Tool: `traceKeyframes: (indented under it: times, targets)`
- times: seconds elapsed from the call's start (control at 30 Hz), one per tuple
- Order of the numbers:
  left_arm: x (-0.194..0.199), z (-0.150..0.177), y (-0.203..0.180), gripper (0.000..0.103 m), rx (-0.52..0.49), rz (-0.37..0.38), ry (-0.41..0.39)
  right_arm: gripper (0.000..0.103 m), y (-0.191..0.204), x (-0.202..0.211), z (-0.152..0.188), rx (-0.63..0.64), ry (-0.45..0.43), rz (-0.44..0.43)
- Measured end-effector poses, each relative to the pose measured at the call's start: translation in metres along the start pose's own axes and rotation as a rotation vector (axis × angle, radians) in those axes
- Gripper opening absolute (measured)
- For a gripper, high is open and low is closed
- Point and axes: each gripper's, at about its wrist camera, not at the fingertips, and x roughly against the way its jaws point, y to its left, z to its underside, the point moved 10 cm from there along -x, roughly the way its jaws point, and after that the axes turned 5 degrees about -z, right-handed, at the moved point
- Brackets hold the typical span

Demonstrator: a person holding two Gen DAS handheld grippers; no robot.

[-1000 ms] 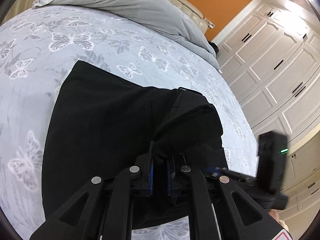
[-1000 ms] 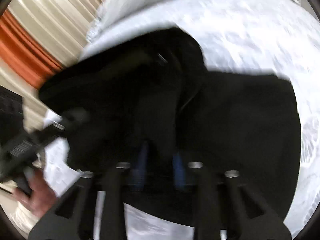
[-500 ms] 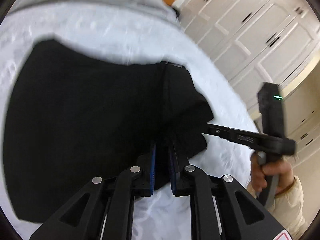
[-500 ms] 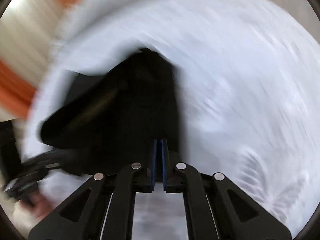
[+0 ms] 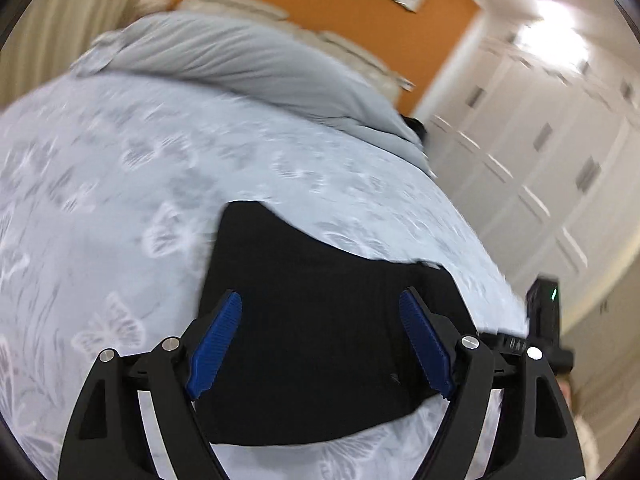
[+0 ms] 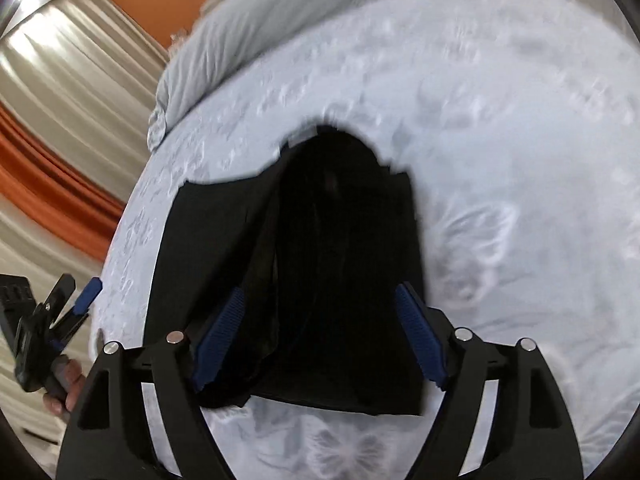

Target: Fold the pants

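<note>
The black pants lie folded into a compact bundle on the pale butterfly-print bed sheet. My left gripper is open above the near part of the bundle, blue pads apart, holding nothing. In the right wrist view the pants show layered folds, with a waistband label at the far end. My right gripper is open over them, empty. The other gripper shows at the left edge of the right wrist view and at the right edge of the left wrist view.
A grey duvet is bunched at the head of the bed. White wardrobe doors stand to the right. Curtains hang to the left. The bed edge runs close behind the pants on the wardrobe side.
Both grippers were shut on the black fabric and have opened and let go. The pants have dropped into a folded bundle on the sheet. Both grippers have drawn back.
</note>
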Motion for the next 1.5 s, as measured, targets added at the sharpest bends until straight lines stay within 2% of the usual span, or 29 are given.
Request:
traceKeyframes:
  times: [0.1,0.17,0.2,0.23,0.27,0.37,0.5,0.53,0.57,0.63,0.67,0.7,0.77,0.8,0.87,0.9,0.93,0.97,1.0,1.03,1.1,1.13,1.17,1.2,1.23,1.3,1.37,1.43,1.5]
  targets:
    - [0.000,-0.011,0.023,0.078,0.104,0.002,0.015,0.075,0.011,0.009,-0.010,-0.067,-0.028,-0.132]
    - [0.005,-0.020,0.028,0.078,0.115,-0.030,-0.001,0.082,0.019,0.021,-0.015,-0.083,-0.051,-0.227]
    - [0.009,-0.022,0.029,0.078,0.105,-0.047,-0.010,0.090,0.022,0.026,-0.017,-0.093,-0.061,-0.278]
    - [0.008,-0.025,0.030,0.078,0.094,-0.059,-0.016,0.091,0.022,0.027,-0.020,-0.098,-0.065,-0.296]
    - [0.009,-0.024,0.028,0.078,0.081,-0.061,-0.018,0.091,0.020,0.028,-0.020,-0.097,-0.063,-0.286]
    - [0.007,-0.017,0.023,0.078,0.064,-0.053,0.009,0.091,0.005,0.022,-0.012,-0.006,-0.044,-0.089]
    - [-0.010,-0.002,0.019,0.078,0.035,-0.077,0.068,0.091,0.002,-0.007,0.008,0.121,0.056,0.055]
    - [-0.014,0.001,0.019,0.078,0.031,-0.080,0.077,0.086,-0.002,-0.017,0.013,0.129,0.074,0.080]
    - [-0.018,0.005,0.017,0.078,0.026,-0.085,0.089,0.071,-0.005,-0.024,0.019,0.124,0.097,0.079]
    - [-0.022,0.010,0.015,0.078,0.012,-0.091,0.101,0.031,-0.005,-0.029,0.021,0.119,0.102,0.070]
    - [-0.023,0.012,0.014,0.078,0.002,-0.097,0.102,0.024,0.004,-0.020,0.017,0.138,0.074,0.060]
    - [-0.023,0.013,0.013,0.078,-0.004,-0.100,0.100,0.011,0.014,-0.010,0.013,0.153,0.049,0.035]
    - [-0.022,0.012,0.011,0.078,-0.014,-0.100,0.093,0.010,0.043,0.023,-0.002,0.218,-0.048,0.012]
    - [-0.021,0.012,0.010,0.078,-0.013,-0.096,0.092,0.010,0.048,0.031,-0.005,0.243,-0.066,0.016]
    - [-0.024,0.015,0.011,0.078,-0.007,-0.092,0.106,0.011,0.037,0.033,-0.005,0.283,-0.061,0.085]
    - [-0.029,0.019,0.012,0.078,-0.007,-0.099,0.127,0.012,0.012,0.018,0.002,0.262,0.000,0.147]
    - [-0.036,0.026,0.013,0.078,-0.013,-0.111,0.158,0.020,-0.015,0.000,0.011,0.215,0.071,0.207]
    - [-0.042,0.032,0.015,0.078,-0.018,-0.124,0.183,0.039,-0.035,-0.007,0.013,0.181,0.086,0.269]
    - [-0.049,0.038,0.018,0.078,-0.021,-0.145,0.210,0.039,-0.036,-0.003,0.011,0.169,0.070,0.264]
    - [-0.054,0.042,0.020,0.078,-0.016,-0.162,0.226,0.039,-0.028,0.009,0.005,0.171,0.037,0.257]
    - [-0.057,0.044,0.026,0.078,0.024,-0.180,0.240,0.038,0.002,0.053,-0.013,0.255,-0.140,0.258]
    - [-0.057,0.044,0.030,0.078,0.042,-0.188,0.241,0.034,0.021,0.071,-0.018,0.299,-0.210,0.224]
    - [-0.055,0.043,0.034,0.078,0.069,-0.193,0.240,0.024,0.037,0.082,-0.022,0.320,-0.254,0.177]
    - [-0.056,0.043,0.037,0.078,0.086,-0.192,0.241,0.018,0.047,0.082,-0.026,0.323,-0.262,0.137]
    - [-0.057,0.044,0.039,0.078,0.092,-0.196,0.246,0.007,0.055,0.078,-0.027,0.323,-0.253,0.098]
    - [-0.066,0.051,0.044,0.078,0.084,-0.221,0.274,0.002,0.065,0.045,-0.031,0.330,-0.178,0.042]
    - [-0.073,0.057,0.048,0.078,0.078,-0.255,0.288,0.002,0.049,0.011,-0.042,0.338,-0.132,0.109]
    - [-0.080,0.064,0.052,0.078,0.061,-0.284,0.310,0.000,-0.014,-0.022,-0.063,0.212,-0.100,0.261]
    - [-0.083,0.067,0.053,0.079,0.037,-0.301,0.303,0.000,-0.050,-0.025,-0.070,0.056,-0.116,0.233]
